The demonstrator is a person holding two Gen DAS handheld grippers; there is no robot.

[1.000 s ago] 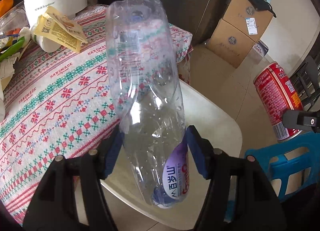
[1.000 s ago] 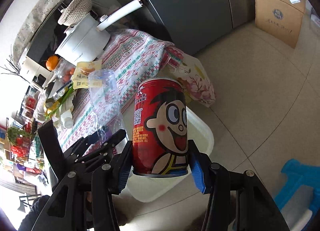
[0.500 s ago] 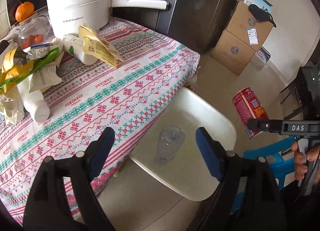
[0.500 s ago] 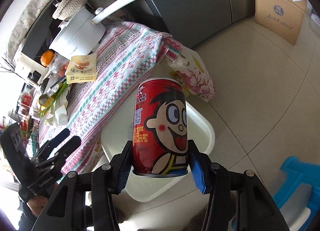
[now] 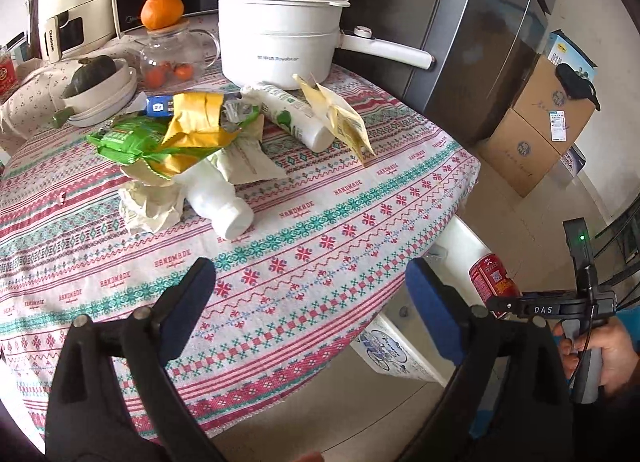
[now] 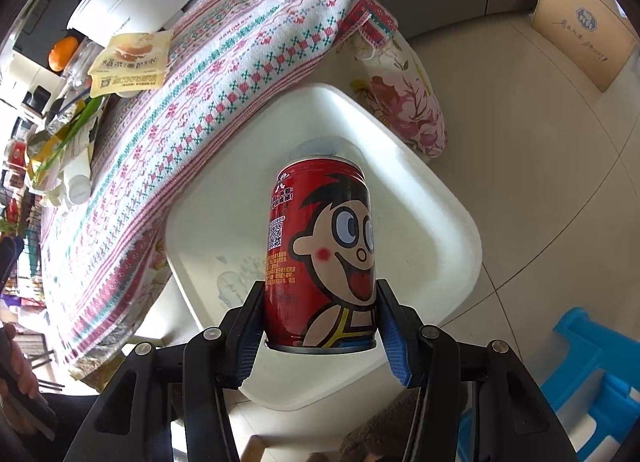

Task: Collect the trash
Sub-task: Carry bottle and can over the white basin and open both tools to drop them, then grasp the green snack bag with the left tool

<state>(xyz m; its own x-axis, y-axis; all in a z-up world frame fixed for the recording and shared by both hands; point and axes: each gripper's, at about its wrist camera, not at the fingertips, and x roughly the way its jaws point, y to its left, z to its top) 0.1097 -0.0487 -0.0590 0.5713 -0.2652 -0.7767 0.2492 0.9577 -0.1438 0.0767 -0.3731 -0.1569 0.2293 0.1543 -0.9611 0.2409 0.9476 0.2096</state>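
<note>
Right gripper [image 6: 320, 326]: blue pads clamped on the lower sides of a red drink can [image 6: 322, 250] with a cartoon face, held upright over the white bin [image 6: 440, 230] that stands on the tiled floor just beside the table edge; a clear plastic bottle [image 6: 236, 274] lies in the bin's bottom, partly hidden behind the can. Left gripper [image 5: 308, 306]: jaws wide apart, nothing between them, poised above the patterned tablecloth [image 5: 320, 230] near the table's edge. Trash on the cloth — a green wrapper [image 5: 128, 140], a yellow wrapper [image 5: 196, 126], crumpled paper [image 5: 148, 206], a white bottle [image 5: 220, 198] lying on its side, a second white bottle with green print [image 5: 296, 114], and a pale yellow packet [image 5: 340, 118] leaning on it. Behind — a white electric pot [image 5: 280, 46], a glass teapot [image 5: 172, 54] with an orange [image 5: 162, 12] on its lid.
</note>
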